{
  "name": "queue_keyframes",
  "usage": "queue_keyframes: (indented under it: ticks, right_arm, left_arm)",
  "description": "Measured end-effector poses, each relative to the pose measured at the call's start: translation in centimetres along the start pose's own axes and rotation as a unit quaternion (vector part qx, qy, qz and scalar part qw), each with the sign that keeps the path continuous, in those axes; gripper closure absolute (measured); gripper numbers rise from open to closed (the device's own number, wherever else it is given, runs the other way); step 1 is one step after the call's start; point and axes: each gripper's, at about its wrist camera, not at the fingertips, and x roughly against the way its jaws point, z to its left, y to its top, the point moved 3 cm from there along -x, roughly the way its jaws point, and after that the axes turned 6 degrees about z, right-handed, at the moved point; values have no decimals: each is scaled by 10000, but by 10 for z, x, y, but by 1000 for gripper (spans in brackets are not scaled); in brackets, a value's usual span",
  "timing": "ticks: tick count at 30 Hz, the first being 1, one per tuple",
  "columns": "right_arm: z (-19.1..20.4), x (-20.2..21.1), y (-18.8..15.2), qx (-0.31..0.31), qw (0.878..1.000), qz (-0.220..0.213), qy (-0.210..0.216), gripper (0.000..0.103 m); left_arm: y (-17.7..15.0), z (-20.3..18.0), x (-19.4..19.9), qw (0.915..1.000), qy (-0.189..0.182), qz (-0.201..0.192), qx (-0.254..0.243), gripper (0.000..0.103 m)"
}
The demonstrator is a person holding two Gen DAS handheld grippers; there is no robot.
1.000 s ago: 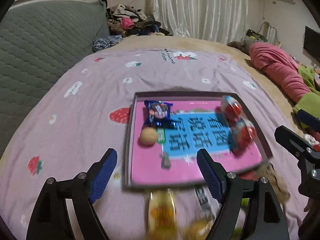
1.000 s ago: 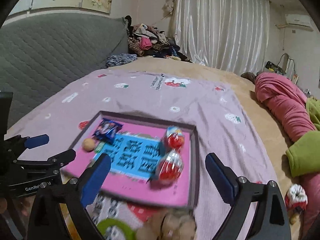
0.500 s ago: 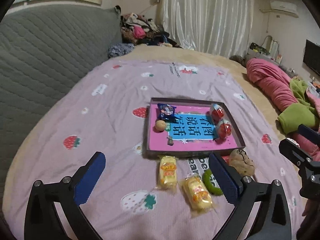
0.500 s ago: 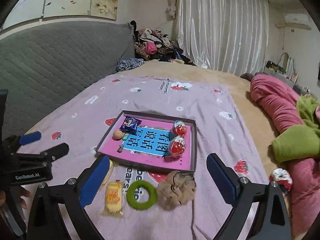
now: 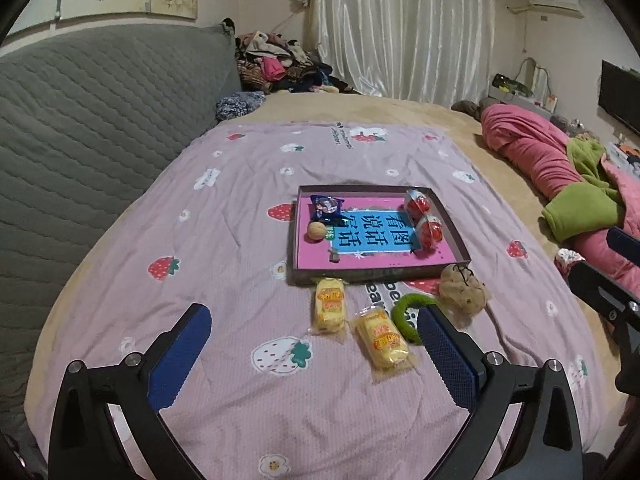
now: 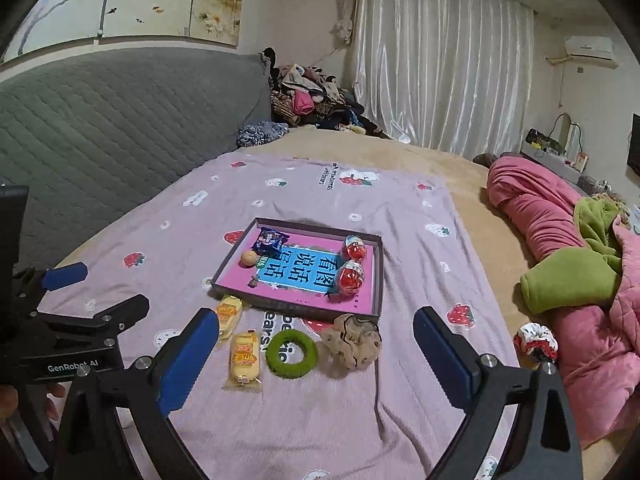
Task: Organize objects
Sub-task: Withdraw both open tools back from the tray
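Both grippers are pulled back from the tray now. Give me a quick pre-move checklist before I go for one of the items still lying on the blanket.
1. Left gripper open, nothing between its fingers: ok.
2. Right gripper open and empty: ok.
3. Yellow snack packs reachable, in front of the tray: ok.
4. Green ring and beige scrunchie apart from each other: cannot tell, they look very close.
5. Free floor in tray for more items: ok.

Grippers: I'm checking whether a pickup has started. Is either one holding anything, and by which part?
Nothing is held. The left gripper and right gripper are both open, above the bedspread, with nothing between their blue pads.
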Motion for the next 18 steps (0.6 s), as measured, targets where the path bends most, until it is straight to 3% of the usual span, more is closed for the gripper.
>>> queue_keyframes:
  ticks: [18]
  right_arm:
    - [8, 25, -19, 103, 9999, -29, 5, 5]
  left_arm:
    - [-21, 10, 32, 9999, 103, -46, 50, 0]
